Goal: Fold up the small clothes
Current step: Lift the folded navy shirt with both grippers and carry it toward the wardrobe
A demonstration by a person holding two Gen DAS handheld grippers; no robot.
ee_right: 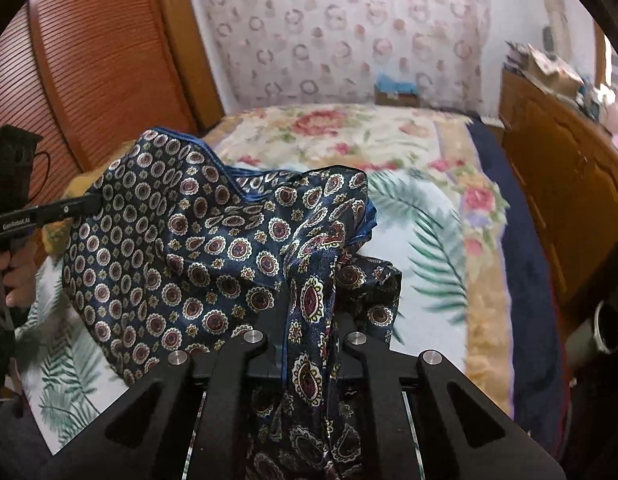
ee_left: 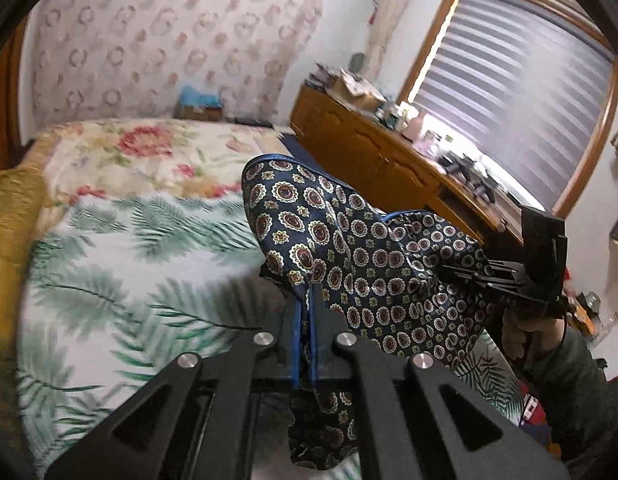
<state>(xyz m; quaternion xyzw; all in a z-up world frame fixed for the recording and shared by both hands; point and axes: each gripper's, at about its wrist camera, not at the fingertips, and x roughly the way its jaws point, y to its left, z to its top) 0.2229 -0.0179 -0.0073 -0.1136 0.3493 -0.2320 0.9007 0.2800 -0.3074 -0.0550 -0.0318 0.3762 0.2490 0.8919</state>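
The navy medallion-print scarf (ee_left: 349, 248) is hanging in the air above the bed (ee_left: 121, 264), stretched between both tools. The left tool (ee_left: 305, 312) is pinching one edge shut; the right tool (ee_right: 309, 320) is clamping a bunched edge opposite. The cloth's long axis is running tool to tool, sagging between them, neither nearer.

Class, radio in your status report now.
Left claw and right claw both shut on navy patterned cloth. Cloth held above bed, unfolded. Nothing in the way.
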